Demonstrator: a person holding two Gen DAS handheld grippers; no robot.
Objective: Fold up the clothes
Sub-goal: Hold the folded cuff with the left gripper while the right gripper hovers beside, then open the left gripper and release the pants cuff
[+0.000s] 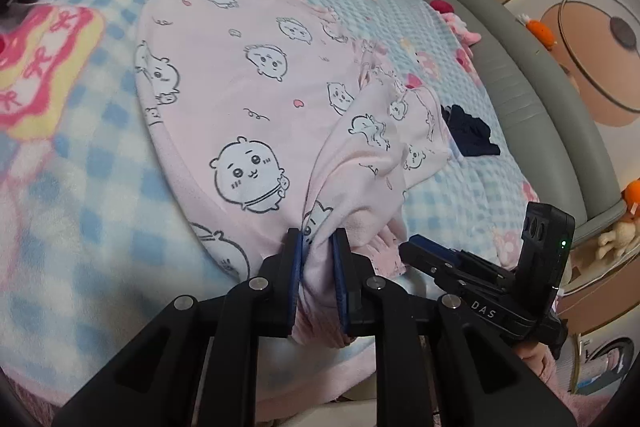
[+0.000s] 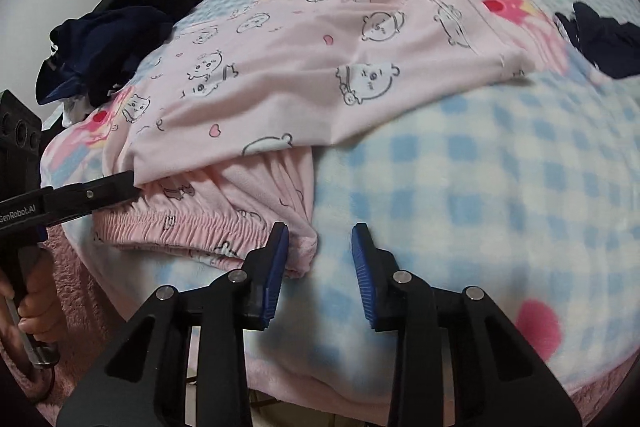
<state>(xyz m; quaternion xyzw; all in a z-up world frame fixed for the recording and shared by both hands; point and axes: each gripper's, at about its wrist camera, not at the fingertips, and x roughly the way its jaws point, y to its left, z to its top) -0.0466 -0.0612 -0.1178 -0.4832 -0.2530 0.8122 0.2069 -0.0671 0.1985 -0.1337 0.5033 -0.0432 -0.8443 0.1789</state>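
Pink pajama pants [image 1: 248, 99] with cartoon prints lie on the blue checked blanket [image 1: 80, 195], one leg folded over toward the waistband. My left gripper [image 1: 318, 247] is shut on a bunch of the pink fabric near the waistband. In the right wrist view the pants [image 2: 320, 67] lie folded across the bed, the elastic waistband [image 2: 192, 231] at the near edge. My right gripper [image 2: 320, 251] is open and empty, its left finger [image 2: 276, 259] at the waistband's right corner. The left gripper [image 2: 132, 183] shows there too, its tips under the folded fabric.
A pile of dark clothes [image 2: 120, 31] lies at the bed's far left. A small dark garment [image 2: 600, 39] lies at the far right, also in the left wrist view [image 1: 472, 135]. A grey bed frame [image 1: 532, 91] and floor with toys are to the right.
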